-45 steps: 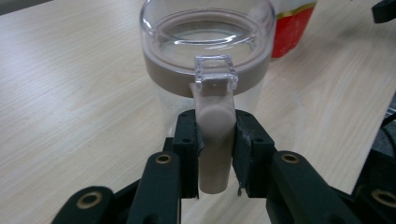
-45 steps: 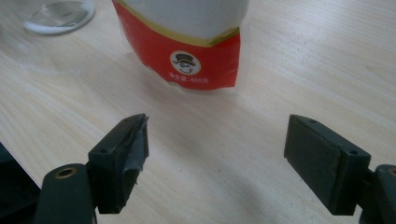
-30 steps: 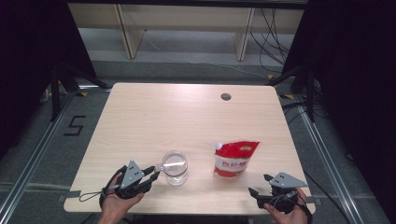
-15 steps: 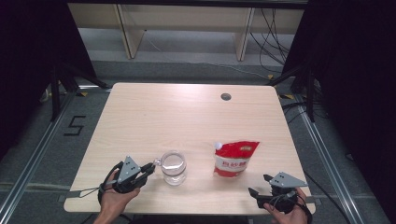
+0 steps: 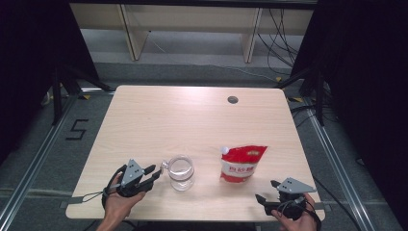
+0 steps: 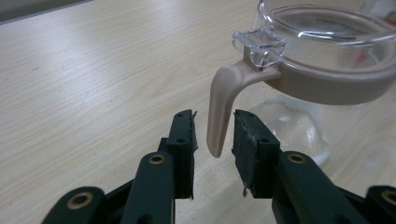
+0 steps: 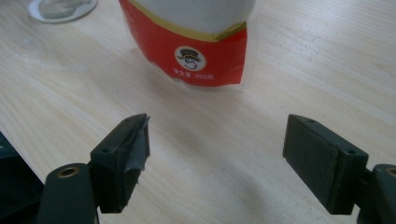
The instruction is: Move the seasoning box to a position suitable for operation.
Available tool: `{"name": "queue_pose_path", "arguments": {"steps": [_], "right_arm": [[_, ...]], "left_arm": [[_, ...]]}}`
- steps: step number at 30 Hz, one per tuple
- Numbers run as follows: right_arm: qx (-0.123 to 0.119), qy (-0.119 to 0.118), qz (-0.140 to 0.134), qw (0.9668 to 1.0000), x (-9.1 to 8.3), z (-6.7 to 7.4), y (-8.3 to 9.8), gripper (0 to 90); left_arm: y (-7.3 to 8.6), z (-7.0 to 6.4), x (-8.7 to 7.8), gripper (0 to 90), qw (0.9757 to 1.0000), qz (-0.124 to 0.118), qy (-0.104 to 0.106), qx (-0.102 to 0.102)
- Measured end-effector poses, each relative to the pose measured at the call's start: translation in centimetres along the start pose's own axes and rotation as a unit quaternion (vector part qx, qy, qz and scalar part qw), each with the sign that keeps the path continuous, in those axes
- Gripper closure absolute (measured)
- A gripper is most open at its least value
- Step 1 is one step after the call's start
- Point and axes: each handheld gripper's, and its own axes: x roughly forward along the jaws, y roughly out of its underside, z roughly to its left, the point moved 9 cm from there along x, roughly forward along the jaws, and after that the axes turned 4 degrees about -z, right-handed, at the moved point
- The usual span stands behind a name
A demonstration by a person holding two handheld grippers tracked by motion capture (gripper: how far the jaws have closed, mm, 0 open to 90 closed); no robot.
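Observation:
A clear glass jar [image 5: 181,172] with a beige rim and a transparent lid stands near the table's front edge, left of centre. Its beige handle [image 6: 219,112] points toward my left gripper [image 5: 155,172]. In the left gripper view my left gripper [image 6: 214,135] is open only narrowly, its jaws on either side of the handle's lower tip, with a thin gap on the left side. A red and white pouch [image 5: 242,163] lies to the right of the jar. My right gripper [image 5: 265,190] rests at the front right, wide open, with the pouch [image 7: 191,42] a little way ahead of it.
The light wooden table [image 5: 192,120] has a round cable hole [image 5: 233,100] at the back right. Metal shelf legs and cables stand on the floor beyond the far edge. The jar's base [image 7: 60,9] appears at the top left of the right gripper view.
My left gripper has shifted slightly up to the jar's handle. The right gripper, the jar and the pouch have not moved.

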Motion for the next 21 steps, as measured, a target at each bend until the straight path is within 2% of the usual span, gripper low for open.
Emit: {"name": "queue_pose_path", "arguments": {"steps": [4,9,10,11,12,14,15,16,17,19,21], "right_arm": [[-0.003,0.0,-0.002,1.0,0.0,0.0,0.0,23.7],[-0.002,0.0,0.001,1.0,0.0,0.0,0.0,23.7],[-0.003,0.001,0.001,1.0,0.0,0.0,0.0,23.7],[-0.004,0.001,0.001,1.0,0.1,0.0,0.0,23.8],[-0.003,0.0,0.001,1.0,0.0,0.0,0.0,23.8],[-0.005,0.0,-0.001,1.0,0.0,0.0,0.0,23.9],[-0.014,0.0,-0.005,0.9999,0.1,-0.2,-0.1,24.0],[-0.017,-0.002,-0.005,0.9998,0.1,-0.2,-0.1,24.0],[-0.014,-0.003,-0.005,0.9999,0.1,-0.1,-0.1,24.0],[-0.02,-0.003,-0.006,0.9998,0.2,-0.2,-0.1,24.0],[-0.015,-0.004,-0.004,0.9999,0.1,-0.1,-0.1,24.2]], "left_arm": [[0.1,-0.1,0.7,67.4,0.9999,0.008,0.005,0.006],[-0.1,-0.1,1.5,70.2,0.9999,0.005,0.005,0.01],[-0.2,0.0,1.6,71.2,0.9998,0.007,0.003,0.019],[-0.2,-0.1,1.9,71.8,0.9999,0.005,0.008,0.013],[-0.2,-0.1,2.1,73.1,0.9998,0.004,0.012,0.015],[-0.3,-0.3,2.3,75.8,0.9997,0.004,0.015,0.016],[-0.4,-0.4,2.4,78.4,0.9997,0.002,0.018,0.015],[-0.5,-0.3,2.4,79.1,0.9996,0.001,0.016,0.025],[-0.5,-0.3,2.4,79.6,0.9994,0.002,0.016,0.031],[-0.4,-0.3,2.3,79.6,0.9994,0.003,0.015,0.031],[-0.4,-0.4,2.3,79.7,0.9993,0.005,0.018,0.033]]}}
